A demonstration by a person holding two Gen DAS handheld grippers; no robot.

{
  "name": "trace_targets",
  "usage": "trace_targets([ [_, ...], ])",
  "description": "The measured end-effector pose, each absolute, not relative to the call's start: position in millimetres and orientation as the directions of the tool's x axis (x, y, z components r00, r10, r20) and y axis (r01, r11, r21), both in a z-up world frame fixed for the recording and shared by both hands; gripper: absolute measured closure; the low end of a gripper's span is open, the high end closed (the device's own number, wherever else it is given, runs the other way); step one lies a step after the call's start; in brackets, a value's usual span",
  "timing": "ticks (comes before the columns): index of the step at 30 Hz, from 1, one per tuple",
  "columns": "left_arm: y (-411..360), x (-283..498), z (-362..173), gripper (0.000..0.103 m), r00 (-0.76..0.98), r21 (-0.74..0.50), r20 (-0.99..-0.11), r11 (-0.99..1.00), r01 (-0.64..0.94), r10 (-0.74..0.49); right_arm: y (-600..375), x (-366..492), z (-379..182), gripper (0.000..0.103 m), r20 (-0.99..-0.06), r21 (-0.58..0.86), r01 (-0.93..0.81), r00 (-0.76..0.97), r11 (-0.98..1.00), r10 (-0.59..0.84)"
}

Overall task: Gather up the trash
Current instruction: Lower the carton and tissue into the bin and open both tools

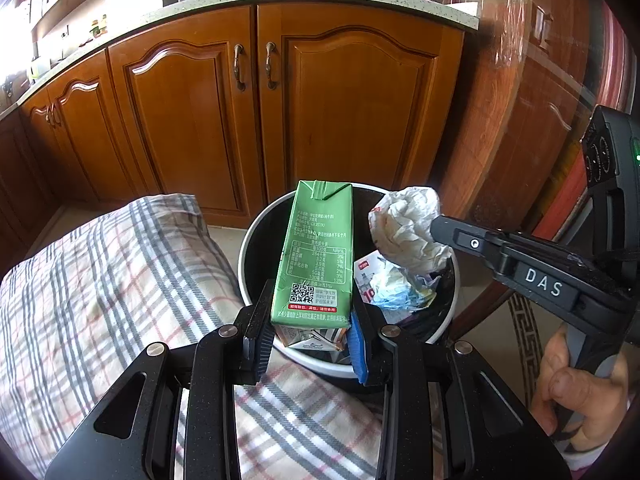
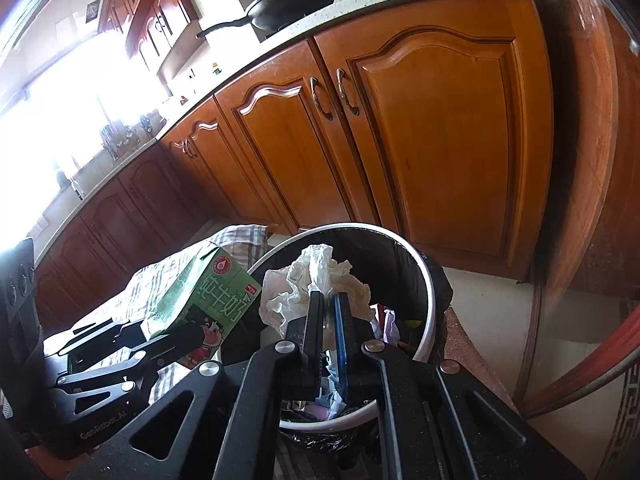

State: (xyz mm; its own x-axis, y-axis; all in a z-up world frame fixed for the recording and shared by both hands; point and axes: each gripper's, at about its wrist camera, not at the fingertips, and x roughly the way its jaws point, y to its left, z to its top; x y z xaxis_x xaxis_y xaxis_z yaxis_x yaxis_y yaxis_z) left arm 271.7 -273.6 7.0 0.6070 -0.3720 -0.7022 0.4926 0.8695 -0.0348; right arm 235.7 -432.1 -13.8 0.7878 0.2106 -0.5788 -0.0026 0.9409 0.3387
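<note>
My left gripper (image 1: 312, 320) is shut on a green milk carton (image 1: 316, 248), held upright over the near rim of a round trash bin (image 1: 250, 236) lined with a black bag. My right gripper (image 2: 329, 312) is shut on a crumpled white tissue (image 2: 316, 280), which hangs over the bin's mouth. In the left wrist view the tissue (image 1: 404, 228) sits at the tip of the right gripper (image 1: 436, 228), just right of the carton. The right wrist view shows the carton (image 2: 208, 296) at the left of the bin (image 2: 424, 280). Paper scraps (image 1: 396, 288) lie inside the bin.
A plaid cloth (image 1: 100, 288) covers a surface left of the bin. Wooden cabinet doors (image 1: 248, 112) under a speckled counter stand behind it, with a black pan (image 2: 292, 0) on top. A wooden round table edge (image 1: 516, 128) rises at right. A person's hand (image 1: 576, 392) grips the right tool.
</note>
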Motion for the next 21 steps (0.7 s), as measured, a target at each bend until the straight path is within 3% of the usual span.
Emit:
trace_targets([
  [21, -282.5, 284.1, 1.4, 0.074, 0.581, -0.037, -0.728, 0.867, 0.497, -0.364, -434.0, 248.8, -16.3, 0.097, -0.600, 0.340, 0.002, 0.770, 0.940, 0.215],
])
